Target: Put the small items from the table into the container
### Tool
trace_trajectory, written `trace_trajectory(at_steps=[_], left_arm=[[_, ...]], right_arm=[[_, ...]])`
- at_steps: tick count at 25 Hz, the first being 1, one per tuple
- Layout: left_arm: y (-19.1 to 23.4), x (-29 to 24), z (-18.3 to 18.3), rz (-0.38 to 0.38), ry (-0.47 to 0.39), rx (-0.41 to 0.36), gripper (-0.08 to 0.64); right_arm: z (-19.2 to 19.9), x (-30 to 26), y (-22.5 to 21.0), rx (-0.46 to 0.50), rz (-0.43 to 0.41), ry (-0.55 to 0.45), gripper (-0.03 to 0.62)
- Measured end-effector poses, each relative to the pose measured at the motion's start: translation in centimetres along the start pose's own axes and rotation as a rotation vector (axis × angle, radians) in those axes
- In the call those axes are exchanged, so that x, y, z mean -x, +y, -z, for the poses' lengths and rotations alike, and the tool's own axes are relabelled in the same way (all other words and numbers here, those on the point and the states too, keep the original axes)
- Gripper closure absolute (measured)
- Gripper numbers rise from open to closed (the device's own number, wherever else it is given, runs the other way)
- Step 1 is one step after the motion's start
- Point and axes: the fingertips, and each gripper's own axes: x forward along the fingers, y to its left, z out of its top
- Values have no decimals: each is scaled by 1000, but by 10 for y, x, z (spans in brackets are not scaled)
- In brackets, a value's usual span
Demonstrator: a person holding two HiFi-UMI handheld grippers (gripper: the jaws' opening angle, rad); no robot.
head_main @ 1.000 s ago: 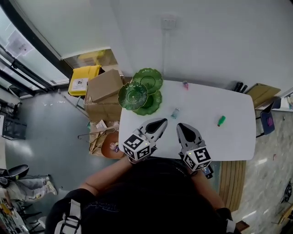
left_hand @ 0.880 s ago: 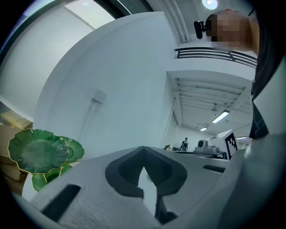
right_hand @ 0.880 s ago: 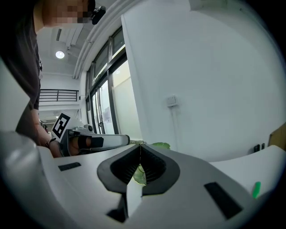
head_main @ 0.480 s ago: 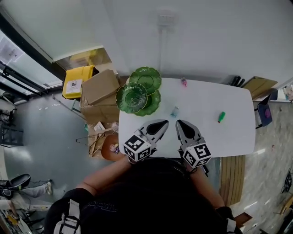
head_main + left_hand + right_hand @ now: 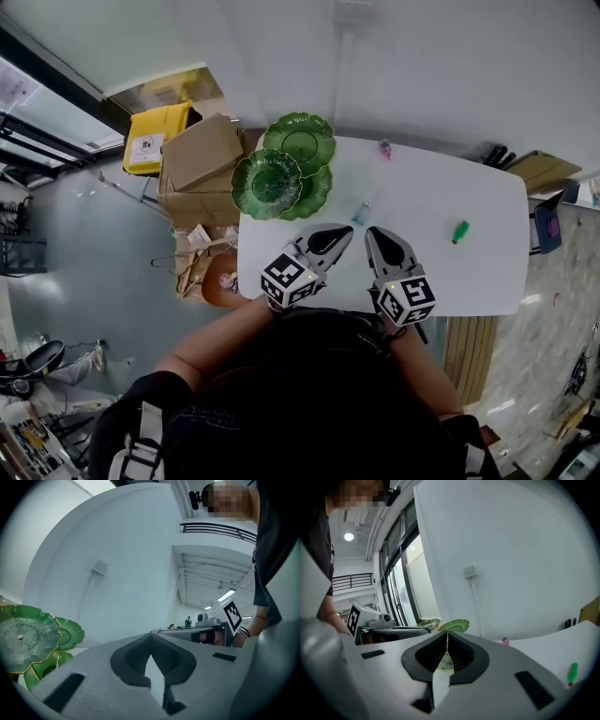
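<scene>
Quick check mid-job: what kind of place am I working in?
Probably an office or workshop space, not a home: a white table against a bare wall, cardboard boxes and a yellow bin beside it, tall windows.

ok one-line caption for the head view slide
Left gripper and right gripper, shut and empty, over white table with green dishes, small items
</scene>
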Motion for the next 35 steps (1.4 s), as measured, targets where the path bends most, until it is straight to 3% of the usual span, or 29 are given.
trace_trajectory(at_steps=[9,17,30,35], left_arm=[[21,-51,59,10,74,26,555],[42,-78,107,-27,167,57,555],[64,-85,132,-79,199,118,555],[68,-77,138,-100,195,134,555]], right_arm=[[64,-26,-67,-66,40,143,564],[144,-66,-113,-155,65,324,432],[231,-115,-154,-228,103,541,396],[233,-132,-146,-164,71,555,382]])
